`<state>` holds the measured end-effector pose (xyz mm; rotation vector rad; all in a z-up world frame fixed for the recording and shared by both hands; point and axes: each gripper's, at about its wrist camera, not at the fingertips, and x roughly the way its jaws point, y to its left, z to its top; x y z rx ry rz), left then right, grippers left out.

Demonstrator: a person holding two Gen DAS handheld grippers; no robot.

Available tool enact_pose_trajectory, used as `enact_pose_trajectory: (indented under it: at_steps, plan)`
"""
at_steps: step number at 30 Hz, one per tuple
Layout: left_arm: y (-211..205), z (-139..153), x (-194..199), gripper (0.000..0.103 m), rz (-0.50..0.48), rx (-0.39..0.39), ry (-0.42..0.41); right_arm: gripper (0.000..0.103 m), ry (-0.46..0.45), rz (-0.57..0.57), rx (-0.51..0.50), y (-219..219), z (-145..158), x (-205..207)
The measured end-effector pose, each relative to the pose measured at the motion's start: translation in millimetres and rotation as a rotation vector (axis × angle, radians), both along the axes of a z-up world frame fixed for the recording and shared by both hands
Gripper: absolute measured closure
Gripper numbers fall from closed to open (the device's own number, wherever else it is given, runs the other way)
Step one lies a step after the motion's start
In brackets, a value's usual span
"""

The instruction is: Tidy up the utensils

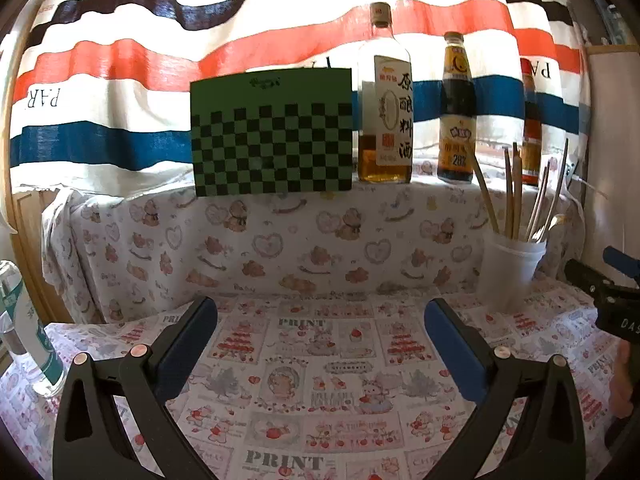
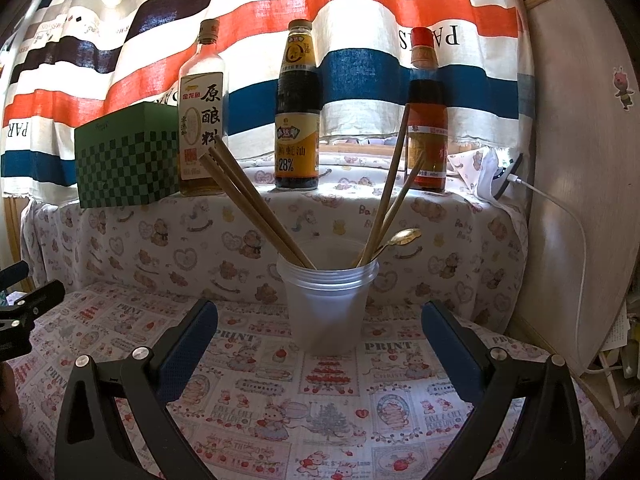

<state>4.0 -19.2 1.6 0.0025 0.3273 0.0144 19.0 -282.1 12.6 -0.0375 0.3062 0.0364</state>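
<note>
The right tongs (image 2: pixel 319 334) stand wide with nothing between the blue pads (image 2: pixel 188 344), low over the desk (image 2: pixel 328 408) and its printed cloth. Straight ahead at 12 o'clock, just beyond the fingertips, stands the translucent plastic cup (image 2: pixel 326 304) (it looks like several cups nested, judging by the stacked rims). Inside it, 2 wooden chopsticks (image 2: pixel 256 204) lean out toward 10 o'clock and 2 more (image 2: pixel 394 188) lean toward 1 o'clock, with a gold spoon (image 2: pixel 404 237) resting its bowl over the rim on the right side.

The left tongs (image 1: pixel 320 342) are also wide and hold nothing, over bare cloth. From the left wrist view the cup (image 1: pixel 510 272) sits at 2 o'clock, well off to the side, and the other tongs show at the frame's 3 o'clock edge.

Behind the cup, on a raised ledge (image 2: pixel 360 216) draped in a bear-and-heart cloth, stand 3 bottles: a cooking wine bottle (image 2: pixel 201 120), a dark oyster sauce bottle (image 2: pixel 298 120) and a red-capped bottle (image 2: pixel 426 120). A green checkered box (image 2: pixel 128 160) sits at the ledge's left end, touching or just beside the wine bottle. A striped curtain (image 2: pixel 360 40) hangs behind everything.
</note>
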Motion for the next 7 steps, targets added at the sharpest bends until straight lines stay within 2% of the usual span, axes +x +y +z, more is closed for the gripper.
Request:
enact_pose_trajectory:
  at_steps: [7]
  plan:
    - [1.6, 1.1, -2.4, 0.000, 0.019, -0.004, -0.012, 0.000, -0.005, 0.002, 0.000, -0.8, 0.5, -1.2]
